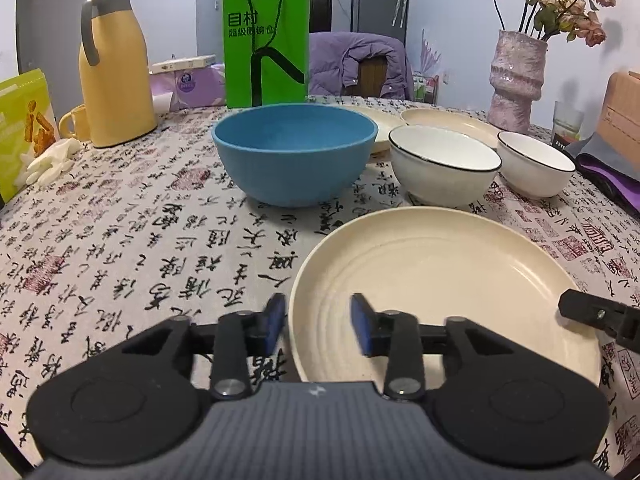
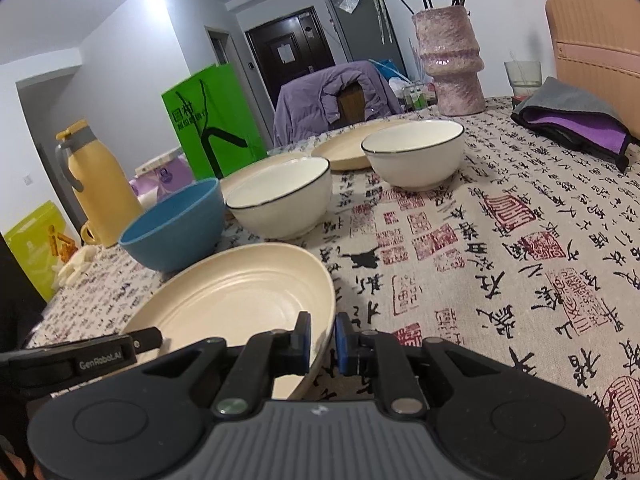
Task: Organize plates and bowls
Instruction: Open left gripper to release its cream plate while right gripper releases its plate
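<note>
A cream plate (image 1: 440, 280) (image 2: 240, 300) lies nearest on the patterned tablecloth. My left gripper (image 1: 320, 320) is open and straddles the plate's left rim, its pads clear of the rim. My right gripper (image 2: 323, 338) is shut on the plate's right rim; one of its fingers (image 1: 592, 314) shows in the left wrist view. Behind stand a blue bowl (image 1: 294, 152) (image 2: 176, 236) and two white black-rimmed bowls (image 1: 444, 164) (image 1: 536, 168). Further back lie two more cream plates (image 1: 444, 122) (image 2: 256, 168).
A yellow thermos (image 1: 116, 68), a small cup (image 1: 74, 122), white gloves (image 1: 48, 164) and a green paper bag (image 1: 266, 46) stand at the back left. At the back right are a pink vase (image 1: 516, 76), a glass (image 1: 568, 120) and a grey-purple cloth (image 2: 576, 124).
</note>
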### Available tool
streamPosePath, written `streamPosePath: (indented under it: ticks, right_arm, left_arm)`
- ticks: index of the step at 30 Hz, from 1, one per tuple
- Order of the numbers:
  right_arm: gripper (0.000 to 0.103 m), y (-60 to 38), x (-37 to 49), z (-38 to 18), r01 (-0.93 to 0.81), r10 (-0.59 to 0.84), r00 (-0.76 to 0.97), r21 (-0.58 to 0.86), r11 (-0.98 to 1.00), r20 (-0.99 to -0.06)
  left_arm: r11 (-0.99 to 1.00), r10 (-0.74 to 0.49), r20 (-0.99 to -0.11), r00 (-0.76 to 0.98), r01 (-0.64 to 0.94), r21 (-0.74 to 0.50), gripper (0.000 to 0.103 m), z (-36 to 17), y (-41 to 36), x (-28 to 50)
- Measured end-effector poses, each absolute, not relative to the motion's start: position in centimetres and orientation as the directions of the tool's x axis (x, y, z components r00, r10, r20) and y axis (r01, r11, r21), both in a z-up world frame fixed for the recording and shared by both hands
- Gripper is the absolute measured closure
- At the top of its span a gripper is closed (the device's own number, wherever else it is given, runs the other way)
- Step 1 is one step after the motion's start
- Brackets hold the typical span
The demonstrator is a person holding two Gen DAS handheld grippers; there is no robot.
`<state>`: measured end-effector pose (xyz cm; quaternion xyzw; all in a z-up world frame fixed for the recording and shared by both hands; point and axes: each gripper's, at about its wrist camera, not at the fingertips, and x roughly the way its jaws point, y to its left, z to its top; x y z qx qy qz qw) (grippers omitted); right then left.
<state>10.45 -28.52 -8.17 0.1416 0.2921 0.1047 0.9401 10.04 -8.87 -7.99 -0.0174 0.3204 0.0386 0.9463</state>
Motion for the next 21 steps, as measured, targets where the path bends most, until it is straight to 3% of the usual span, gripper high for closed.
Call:
streamPosePath:
  ticks: [3, 5, 8, 9, 11, 14, 15, 16, 21]
  right_arm:
    - [0.088, -28.7, 10.3, -7.8, -0.121, 0.283, 0.817, 0.331, 0.936, -0.502]
    - [0.083, -28.8, 10.1, -7.6, -0.133, 0.295, 0.82, 0.338, 0.932, -0.49]
    - [0.074, -28.9, 9.7, -7.4, -0.154, 0.313, 0.826, 0.346, 0.926, -0.47]
    - [0.066, -28.8, 9.6, -7.4, -0.158, 0.314, 0.827, 0.344, 0.926, -0.466]
    - [0.052, -28.7, 9.4, -7.2, -0.167, 0.317, 0.831, 0.337, 0.926, -0.458]
    - [0.028, -28.7, 9.0, -6.9, -0.184, 0.329, 0.839, 0.342, 0.921, -0.434]
    - [0.011, -28.7, 8.9, -6.8, -0.187, 0.33, 0.842, 0.343, 0.92, -0.426]
    - [0.003, -28.7, 8.8, -6.6, -0.188, 0.33, 0.846, 0.344, 0.92, -0.419]
    - [0.0, -28.7, 8.6, -6.1, -0.178, 0.316, 0.855, 0.339, 0.924, -0.411]
  left_arm:
    - [0.997, 0.06, -0.584, 0.809, -0.081, -0.01, 0.047, -7.5, -8.7, 9.7]
    - [0.996, 0.069, -0.571, 0.818, -0.087, -0.004, 0.029, -7.2, -8.5, 9.6]
    - [0.997, 0.059, -0.55, 0.833, -0.081, -0.015, 0.017, -6.9, -8.2, 9.2]
    - [0.997, 0.055, -0.544, 0.838, -0.078, -0.019, 0.015, -6.7, -8.1, 9.1]
    - [0.997, 0.043, -0.533, 0.845, -0.068, -0.028, 0.0, -6.5, -7.9, 8.9]
    - [0.998, 0.021, -0.51, 0.86, -0.051, -0.045, 0.0, -6.1, -7.7, 8.4]
    - [0.998, 0.015, -0.506, 0.862, -0.046, -0.049, 0.0, -5.9, -7.6, 8.2]
    - [0.998, 0.013, -0.503, 0.864, -0.045, -0.053, 0.0, -5.8, -7.5, 8.1]
    - [0.996, 0.001, -0.489, 0.872, -0.045, -0.079, 0.0, -5.4, -6.7, 7.6]
